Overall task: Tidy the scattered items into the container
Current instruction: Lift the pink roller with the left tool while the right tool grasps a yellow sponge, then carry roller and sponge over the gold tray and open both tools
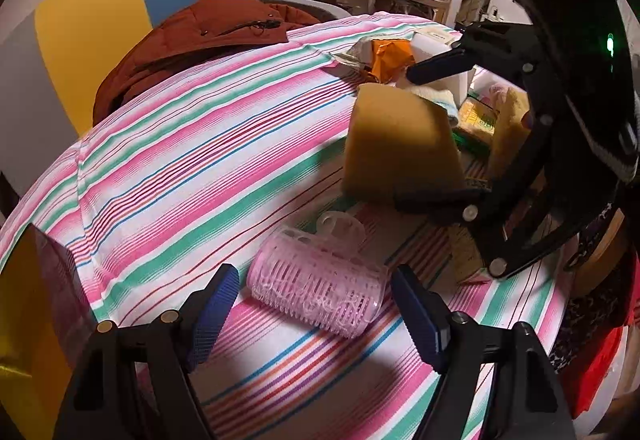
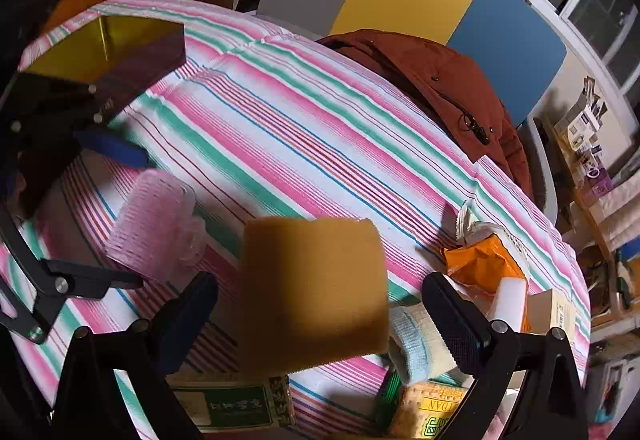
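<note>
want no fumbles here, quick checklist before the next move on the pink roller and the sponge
1. Left gripper open: ok.
2. Pink plastic hair roller between its fingers, pads not touching: ok.
3. Yellow foam sponge block gripped by right gripper: cannot tell, pads seem apart from it.
4. Gold-walled container visible on the striped cloth: ok.
5. The two grippers apart: ok.

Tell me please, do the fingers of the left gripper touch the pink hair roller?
Apart. The left wrist view shows striped cloth between each of the fingers and the pink hair roller; the left gripper stands open.
</note>
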A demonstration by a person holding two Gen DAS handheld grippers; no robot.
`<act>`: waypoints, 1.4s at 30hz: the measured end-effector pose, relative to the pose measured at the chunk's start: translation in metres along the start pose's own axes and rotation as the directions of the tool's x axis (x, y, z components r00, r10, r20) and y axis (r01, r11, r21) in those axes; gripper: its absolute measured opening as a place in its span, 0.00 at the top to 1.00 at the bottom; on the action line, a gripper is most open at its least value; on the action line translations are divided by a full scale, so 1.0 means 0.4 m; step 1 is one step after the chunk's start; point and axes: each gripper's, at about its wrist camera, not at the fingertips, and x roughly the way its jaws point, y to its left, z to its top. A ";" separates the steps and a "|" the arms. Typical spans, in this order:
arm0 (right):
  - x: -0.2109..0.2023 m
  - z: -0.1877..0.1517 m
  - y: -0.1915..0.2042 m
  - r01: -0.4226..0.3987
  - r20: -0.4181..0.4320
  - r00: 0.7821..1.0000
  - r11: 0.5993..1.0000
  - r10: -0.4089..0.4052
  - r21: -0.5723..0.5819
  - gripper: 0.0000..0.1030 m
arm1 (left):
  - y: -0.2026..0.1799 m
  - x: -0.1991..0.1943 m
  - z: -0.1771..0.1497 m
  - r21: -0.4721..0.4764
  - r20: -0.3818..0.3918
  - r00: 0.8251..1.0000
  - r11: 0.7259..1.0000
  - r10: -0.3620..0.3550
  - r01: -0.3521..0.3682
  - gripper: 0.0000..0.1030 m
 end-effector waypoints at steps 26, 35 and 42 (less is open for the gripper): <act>-0.057 0.014 -0.058 -0.062 0.103 0.994 0.978 0.042 0.198 0.30 | 0.047 -0.159 -0.073 -0.223 0.235 0.972 0.972 -0.019 0.073 0.28; -0.118 0.093 0.020 -0.067 0.142 0.989 0.970 0.034 0.233 0.30 | 0.176 -0.273 -0.193 -0.375 0.285 0.956 0.926 0.073 0.042 0.28; -0.151 0.180 0.162 -0.167 0.236 0.966 0.956 0.109 0.241 0.30 | 0.299 -0.347 -0.317 -0.482 0.253 0.946 0.874 0.205 -0.060 0.28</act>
